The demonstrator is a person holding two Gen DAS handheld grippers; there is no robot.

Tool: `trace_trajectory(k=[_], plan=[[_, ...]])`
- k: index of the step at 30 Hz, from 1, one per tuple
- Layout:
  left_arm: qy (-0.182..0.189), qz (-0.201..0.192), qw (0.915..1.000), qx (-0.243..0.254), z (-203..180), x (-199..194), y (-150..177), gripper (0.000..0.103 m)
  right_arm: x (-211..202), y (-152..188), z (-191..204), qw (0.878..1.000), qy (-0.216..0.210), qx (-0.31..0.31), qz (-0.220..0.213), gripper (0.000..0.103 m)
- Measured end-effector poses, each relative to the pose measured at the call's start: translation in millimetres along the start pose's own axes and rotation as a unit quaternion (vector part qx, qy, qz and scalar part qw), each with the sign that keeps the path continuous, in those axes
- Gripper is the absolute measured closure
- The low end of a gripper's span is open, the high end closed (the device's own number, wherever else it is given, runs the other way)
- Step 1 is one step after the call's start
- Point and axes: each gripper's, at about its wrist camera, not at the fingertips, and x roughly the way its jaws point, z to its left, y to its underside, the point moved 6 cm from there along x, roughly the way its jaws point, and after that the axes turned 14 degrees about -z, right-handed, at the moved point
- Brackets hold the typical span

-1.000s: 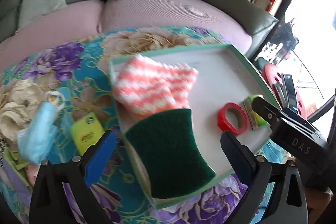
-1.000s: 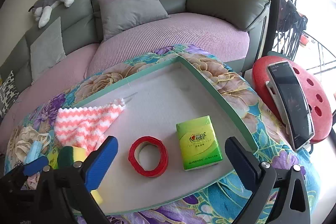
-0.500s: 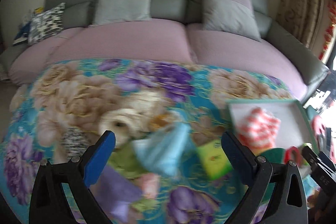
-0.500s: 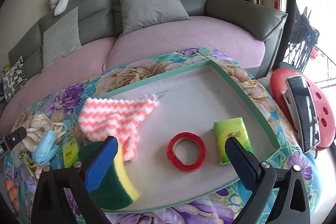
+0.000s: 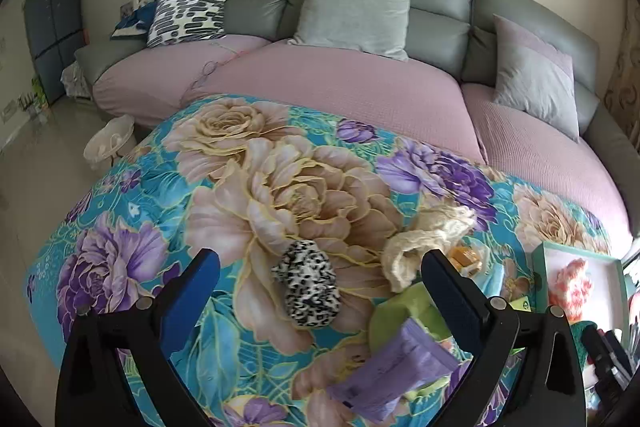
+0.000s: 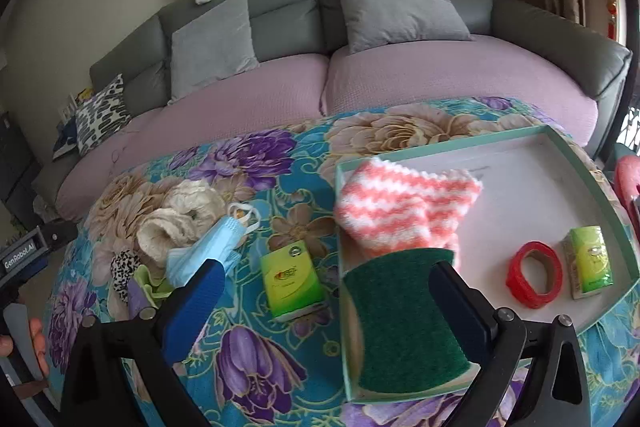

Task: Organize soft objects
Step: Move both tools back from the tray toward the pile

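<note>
1. The left hand-held gripper [image 5: 320, 291] hovers over the floral-cloth worktop [image 5: 280, 195] with its fingers spread wide apart and nothing between them; the right hand-held gripper [image 6: 326, 301] is likewise spread and empty, hanging near the left end of the green-rimmed white tray [image 6: 560, 163].
2. In the left wrist view the black-and-white spotted fabric scrunchie [image 5: 308, 283] lies between the two fingers, at about 12 o'clock and close in; its long axis runs roughly from 11 to 5 o'clock, so the open fingers would straddle its narrower width.
3. A cream fluffy cloth [image 5: 424, 239] sits at 1 o'clock of that gripper, just beside the scrunchie; a lilac packet [image 5: 392, 367] and a lime-green fabric piece [image 5: 400, 311] lie by the right finger at about 3 to 4 o'clock.
4. The tray already holds a pink-and-white striped fluffy towel [image 6: 404, 211], a dark green scouring sponge [image 6: 404, 315], a red tape ring [image 6: 534, 279] and a green tissue pack [image 6: 590, 259].
5. Judgement: the left hand is much the nearer to the scrunchie, which the right wrist view places far off at 9 o'clock; the likely next move is a straight descent and closing, then a carry toward the tray at 3 o'clock.
</note>
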Motion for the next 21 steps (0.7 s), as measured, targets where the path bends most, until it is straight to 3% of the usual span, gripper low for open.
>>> trace_trajectory(k=[9,21], plan=[[-0.006,0.012,0.9996,-0.024,21,11,8,0.002,28,30,62,0.997,-0.063,-0.034,0.04,0.0],[-0.017,0.084,0.9963,0.001,21,38,39,0.002,42,43,66,0.995,-0.064,-0.039,0.062,0.0]])
